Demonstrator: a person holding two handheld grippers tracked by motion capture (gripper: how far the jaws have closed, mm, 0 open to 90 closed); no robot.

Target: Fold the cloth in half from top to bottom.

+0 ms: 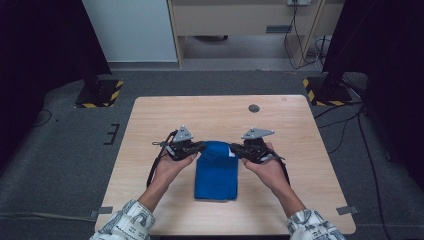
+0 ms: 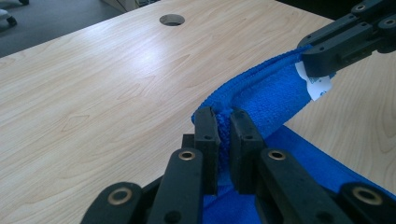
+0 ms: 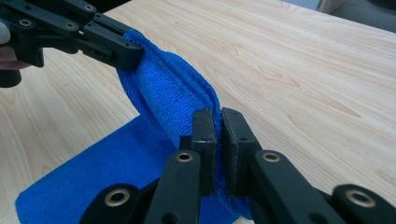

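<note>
We have the folded blue terry-cloth towel at the centre of the pale wood-grain table, its near part lying flat toward six o'clock and its far edge raised. Our left gripper is clenched on that edge's nine o'clock corner, our right gripper on the three o'clock corner beside the white care label. The step looks like folding the far edge over toward six o'clock. To do it well, we should keep both grips firm, hold the edge taut and level, move both hands together, and lay the corners squarely on the near edge before releasing.
</note>
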